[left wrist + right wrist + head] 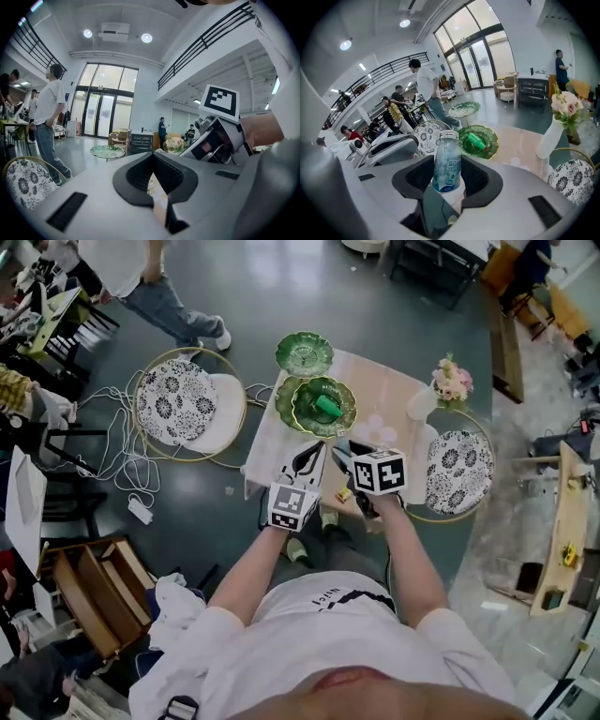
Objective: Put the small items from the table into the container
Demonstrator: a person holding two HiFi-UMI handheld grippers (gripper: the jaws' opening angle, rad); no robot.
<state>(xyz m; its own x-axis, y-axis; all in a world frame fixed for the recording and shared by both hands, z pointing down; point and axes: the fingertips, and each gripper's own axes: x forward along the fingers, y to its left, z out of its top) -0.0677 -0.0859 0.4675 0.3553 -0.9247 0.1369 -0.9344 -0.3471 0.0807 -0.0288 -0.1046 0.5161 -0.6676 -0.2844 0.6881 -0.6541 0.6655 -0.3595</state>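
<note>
Small bottle [447, 164] above the counter [520, 143].
The right gripper [449, 185] has jaws clamped on it; left gripper [155, 190] jaws together, empty.

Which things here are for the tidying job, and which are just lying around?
For the job: small clear silver-capped bottle of white sweets, in the right gripper; green leaf-shaped glass dish holding a green item.
Just lying about: white vase of pink flowers; black-and-white patterned round chair; second green glass dish.
</note>
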